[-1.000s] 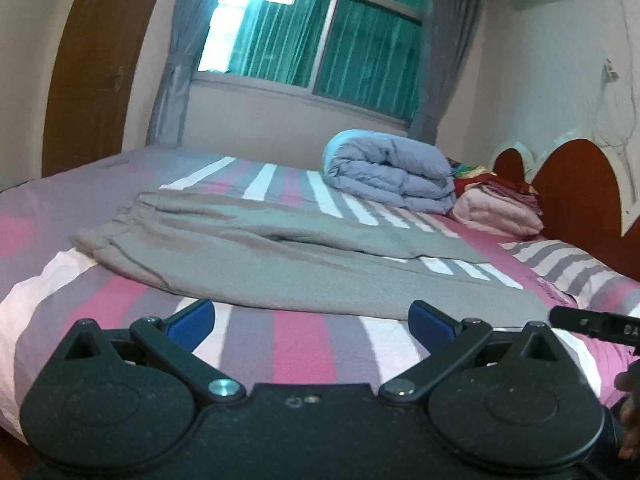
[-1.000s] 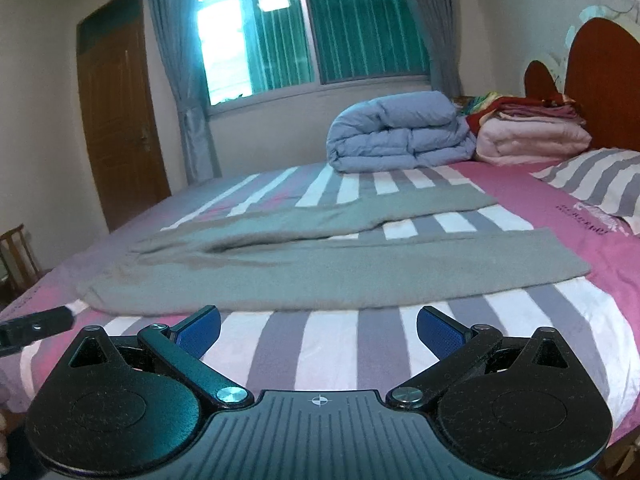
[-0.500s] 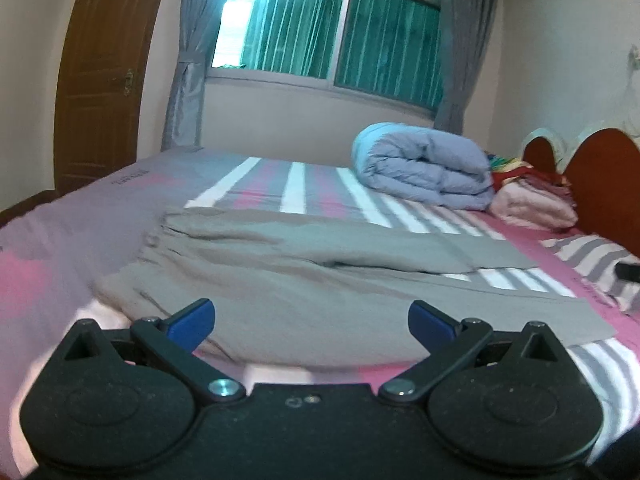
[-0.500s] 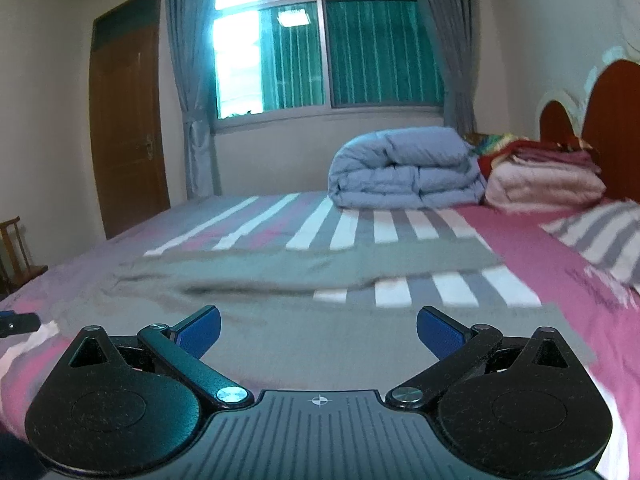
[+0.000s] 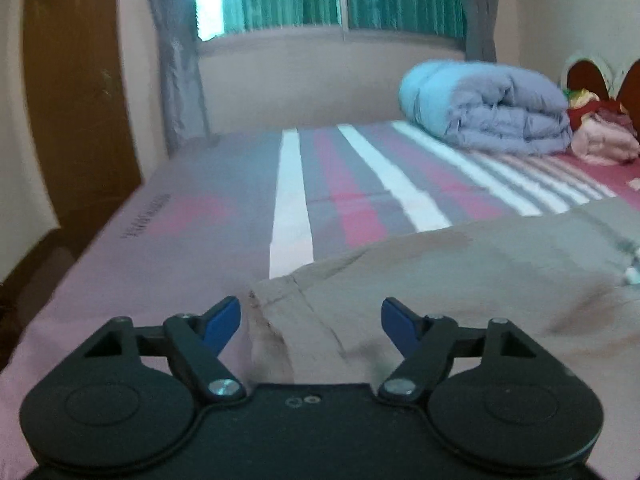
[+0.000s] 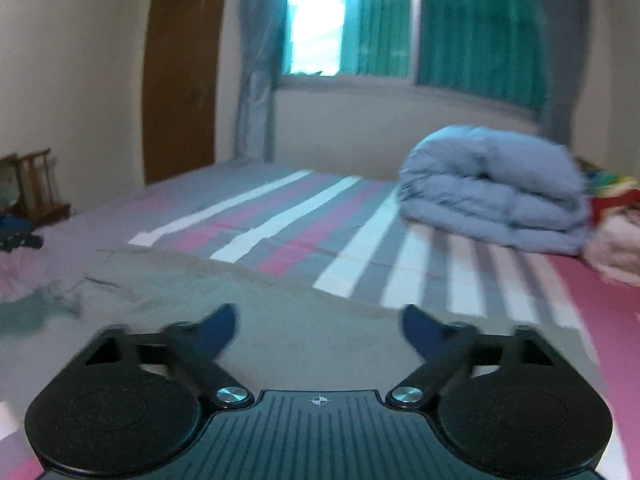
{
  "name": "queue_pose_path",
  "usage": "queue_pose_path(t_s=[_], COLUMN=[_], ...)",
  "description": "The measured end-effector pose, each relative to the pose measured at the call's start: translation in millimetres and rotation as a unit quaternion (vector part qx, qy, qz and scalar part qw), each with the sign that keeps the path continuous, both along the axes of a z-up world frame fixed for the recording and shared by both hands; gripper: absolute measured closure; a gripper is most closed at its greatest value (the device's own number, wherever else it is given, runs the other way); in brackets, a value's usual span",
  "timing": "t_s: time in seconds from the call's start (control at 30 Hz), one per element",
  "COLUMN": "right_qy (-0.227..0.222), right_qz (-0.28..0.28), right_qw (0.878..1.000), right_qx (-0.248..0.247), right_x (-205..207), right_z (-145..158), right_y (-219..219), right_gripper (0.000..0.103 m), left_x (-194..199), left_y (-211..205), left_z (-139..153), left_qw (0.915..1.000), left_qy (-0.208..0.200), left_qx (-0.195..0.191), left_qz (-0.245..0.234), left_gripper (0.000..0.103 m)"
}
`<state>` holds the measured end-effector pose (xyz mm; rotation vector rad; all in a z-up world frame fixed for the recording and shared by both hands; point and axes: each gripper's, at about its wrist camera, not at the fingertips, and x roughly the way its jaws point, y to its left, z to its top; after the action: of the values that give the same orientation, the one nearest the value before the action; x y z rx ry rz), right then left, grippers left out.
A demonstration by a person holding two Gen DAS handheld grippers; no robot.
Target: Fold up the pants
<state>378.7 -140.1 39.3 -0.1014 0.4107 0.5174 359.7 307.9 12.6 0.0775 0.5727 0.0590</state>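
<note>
Grey-beige pants (image 5: 460, 280) lie flat on the striped bed. In the left wrist view my left gripper (image 5: 311, 322) is open, low over the waistband corner (image 5: 276, 300), which lies between the blue fingertips. In the right wrist view the pants (image 6: 312, 344) fill the lower middle. My right gripper (image 6: 320, 326) is open and sits over a pant leg, close to its far edge. That view is motion-blurred.
The bed sheet (image 5: 328, 184) has pink, grey and white stripes. A folded blue-grey duvet (image 5: 488, 108) and a pile of folded clothes (image 5: 604, 136) sit at the far right by the headboard. A wooden door (image 6: 180, 68) and a chair (image 6: 36, 188) stand at left.
Both grippers have moved forward and down onto the pants. The left one swung left to the waistband corner. The right one now sits over a pant leg. Both stay open.
</note>
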Motion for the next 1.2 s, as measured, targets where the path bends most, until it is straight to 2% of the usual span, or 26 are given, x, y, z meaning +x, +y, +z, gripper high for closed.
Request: queue_pose_path(t_s=[0.13, 0.3, 0.4, 0.5, 0.57, 0.6, 0.63, 0.67, 0.7, 0.73, 0.8, 0.87, 0.97, 1.03, 1.2], right_qy=[0.019, 0.052, 0.083, 0.094, 0.108, 0.113, 0.121, 0.125, 0.130, 0.141, 0.145, 0.136, 0.102, 0.073, 0.009], right_qz=[0.039, 0.090, 0.117, 0.128, 0.136, 0.140, 0.146, 0.150, 0.155, 0.163, 0.164, 0.155, 0.142, 0.134, 0.141], right_qw=[0.999, 0.991, 0.983, 0.979, 0.977, 0.975, 0.974, 0.972, 0.971, 0.969, 0.967, 0.968, 0.975, 0.980, 0.980], right_qx=[-0.028, -0.084, -0.111, -0.125, -0.127, -0.127, -0.126, -0.128, -0.129, -0.125, -0.131, -0.142, -0.138, -0.130, -0.142], right_x=[87.5, 177.2, 212.6, 230.6, 238.4, 242.7, 246.3, 248.7, 251.3, 252.2, 249.9, 238.4, 210.9, 183.6, 88.8], right_z=[-26.6, -71.2, -94.7, -110.2, -116.7, -119.0, -120.7, -122.0, -123.9, -124.1, -120.5, -113.7, -91.5, -68.2, -16.6], right_y=[43.7, 89.9, 99.0, 93.9, 90.0, 88.3, 87.1, 86.6, 85.6, 87.1, 91.9, 92.7, 86.4, 78.2, 60.6], right_gripper=[0.028, 0.028, 0.031, 0.031, 0.031, 0.031, 0.031, 0.032, 0.043, 0.051, 0.092, 0.097, 0.098, 0.098, 0.099], left_x=[68.1, 102.8, 113.6, 122.7, 130.3, 134.7, 139.3, 142.4, 144.2, 142.4, 135.4, 123.7, 92.2, 69.8, 2.3], left_y=[28.2, 52.5, 65.0, 74.8, 80.7, 83.8, 87.6, 87.8, 85.7, 80.0, 74.9, 75.8, 74.8, 74.6, 66.7], left_z=[-31.7, -58.6, -73.6, -81.2, -84.0, -84.7, -84.2, -82.9, -82.3, -81.9, -79.7, -70.9, -46.2, -27.5, 10.9], left_qw=[0.9989, 0.9979, 0.9953, 0.9939, 0.9926, 0.9920, 0.9917, 0.9900, 0.9896, 0.9905, 0.9920, 0.9940, 0.9958, 0.9940, 0.9863], left_qy=[0.046, 0.062, 0.089, 0.097, 0.103, 0.104, 0.103, 0.106, 0.107, 0.103, 0.092, 0.068, 0.001, -0.031, -0.083], left_qx=[0.003, -0.003, -0.007, -0.028, -0.041, -0.050, -0.061, -0.078, -0.080, -0.067, -0.051, -0.051, -0.033, -0.030, -0.021], left_qz=[-0.007, -0.016, -0.036, -0.043, -0.048, -0.050, -0.048, -0.053, -0.053, -0.061, -0.069, -0.069, -0.086, -0.100, -0.141], left_gripper=[0.033, 0.033, 0.030, 0.024, 0.025, 0.027, 0.052, 0.069, 0.072, 0.080, 0.087, 0.089, 0.090, 0.090, 0.090])
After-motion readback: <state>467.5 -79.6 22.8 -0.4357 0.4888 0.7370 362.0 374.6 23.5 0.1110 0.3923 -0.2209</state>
